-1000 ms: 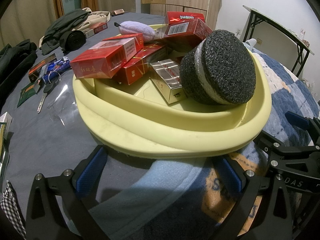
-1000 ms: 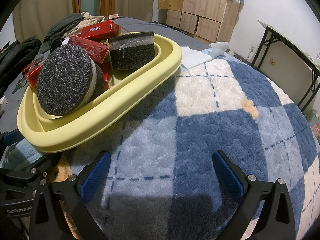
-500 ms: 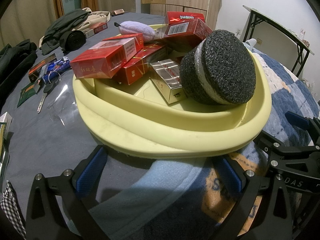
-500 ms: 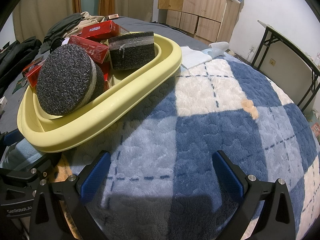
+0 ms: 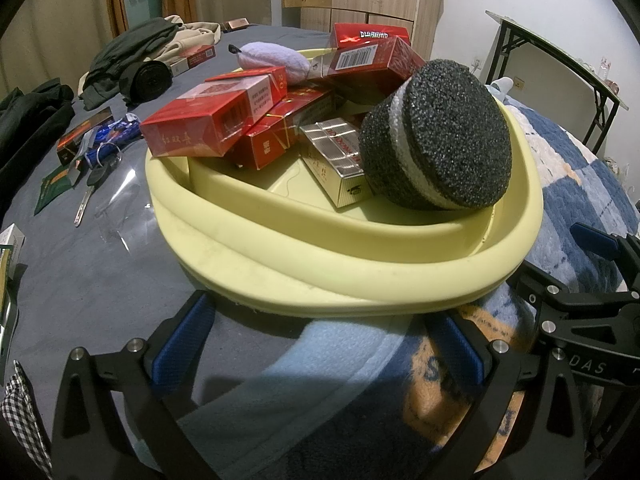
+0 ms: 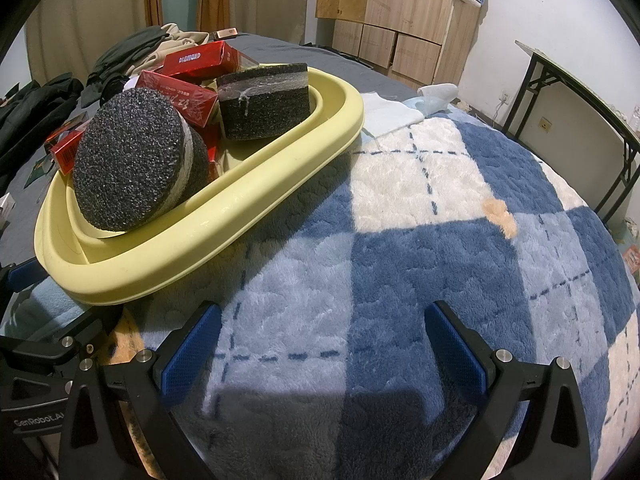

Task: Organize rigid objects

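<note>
**Both claws wide and empty beside the filled yellow basin**

We see the left claw (image 5: 318,344) spread wide, holding nothing, its blue pads hovering just short of the near rim of the yellow basin (image 5: 360,276). The basin sits on a bed, partly on the grey sheet (image 5: 80,280) and partly on the blue plaid blanket (image 6: 420,240).

Inside the basin, the round black foam disc (image 5: 440,140) leans at 3 o'clock against the rim. A silver carton (image 5: 340,160) lies just beside it at the centre, touching it. Red cartons (image 5: 212,120) pile from 9 to 12 o'clock, with a lilac plush piece (image 5: 276,60) resting at 12 o'clock. From the right wrist view we also make out a rectangular black foam block (image 6: 264,104) at the far end of the basin.

The right claw (image 6: 320,348) is likewise wide open and empty over the blanket, with the basin at its 10 o'clock. Outside the basin, at 9 o'clock in the left view, keys (image 5: 94,184) and dark clothes (image 5: 132,48) lie on the sheet.
</note>
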